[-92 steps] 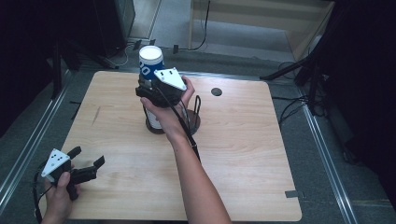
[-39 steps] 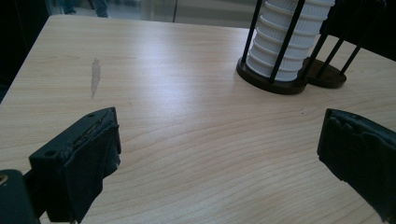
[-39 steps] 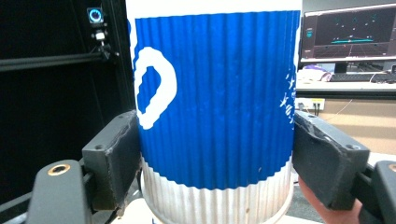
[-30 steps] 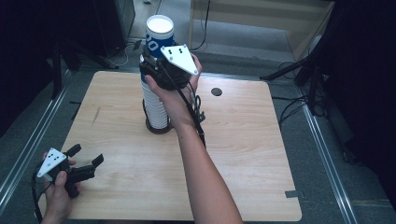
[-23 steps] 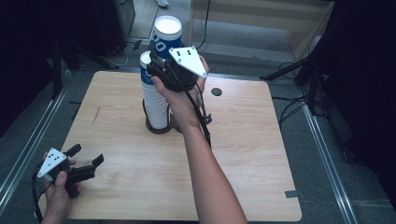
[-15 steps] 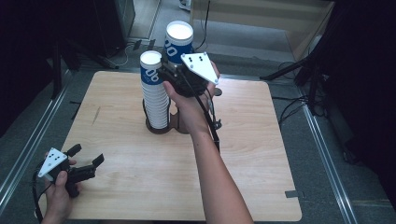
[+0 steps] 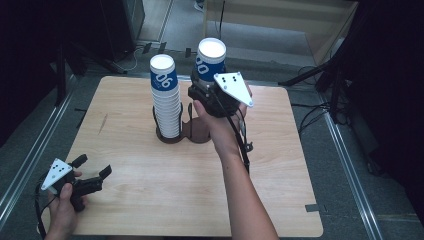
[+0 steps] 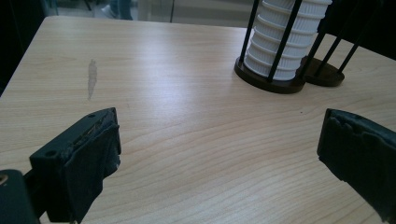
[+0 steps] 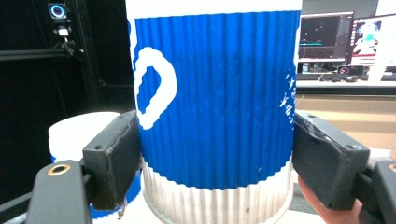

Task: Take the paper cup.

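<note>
Blue-and-white ribbed paper cup (image 7: 210, 59), upside down, clamped between the right gripper (image 7: 209, 92)'s pads and held aloft above the holder's empty bay (image 7: 201, 131), beside the remaining stack (image 7: 166, 102). Left gripper (image 7: 89, 175), jaws apart and empty, waits near the table (image 7: 280, 200)'s front corner, likely clear of the transfer.

I see a light wooden table (image 7: 150, 210) with rounded corners, marked by a grey smudge (image 8: 92, 77) toward its left side. A small dark strip (image 7: 312, 207) sits near its right front edge. Beyond the far edge stands a pale wooden frame (image 7: 280, 20). Lit monitors (image 9: 345, 42) glow on a desk in the right gripper view.
</note>
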The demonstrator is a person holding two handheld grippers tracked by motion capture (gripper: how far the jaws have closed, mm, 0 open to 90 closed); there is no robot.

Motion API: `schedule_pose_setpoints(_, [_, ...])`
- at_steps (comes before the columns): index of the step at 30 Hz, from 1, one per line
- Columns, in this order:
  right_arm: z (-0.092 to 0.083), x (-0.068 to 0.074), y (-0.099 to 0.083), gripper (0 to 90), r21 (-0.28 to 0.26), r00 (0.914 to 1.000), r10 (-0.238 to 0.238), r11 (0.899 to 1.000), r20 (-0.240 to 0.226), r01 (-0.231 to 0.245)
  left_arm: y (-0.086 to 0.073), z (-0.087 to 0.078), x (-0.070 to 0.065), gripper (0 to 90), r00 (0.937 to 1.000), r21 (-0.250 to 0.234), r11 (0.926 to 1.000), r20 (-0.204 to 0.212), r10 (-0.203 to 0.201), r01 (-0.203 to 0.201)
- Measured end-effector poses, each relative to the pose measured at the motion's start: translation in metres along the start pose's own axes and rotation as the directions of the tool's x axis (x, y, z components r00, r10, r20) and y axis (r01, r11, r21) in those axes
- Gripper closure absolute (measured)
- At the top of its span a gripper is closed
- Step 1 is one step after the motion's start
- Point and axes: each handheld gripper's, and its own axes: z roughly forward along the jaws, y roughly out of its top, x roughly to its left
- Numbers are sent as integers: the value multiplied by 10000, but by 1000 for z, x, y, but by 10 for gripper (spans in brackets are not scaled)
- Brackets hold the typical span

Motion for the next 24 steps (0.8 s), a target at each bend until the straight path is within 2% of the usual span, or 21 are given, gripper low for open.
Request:
schedule_pose_setpoints(8, [-16, -12, -13, 206, 90, 9997, -150, 9998, 201, 149, 0, 0, 0, 4, 10000, 9, 10000, 16, 32, -32])
schedule_pose_setpoints(24, [-45, -42, -42, 206, 414, 9977, 85, 9991, 678, -114, 0, 0, 0, 4, 9999, 20, 9999, -21, 110, -110])
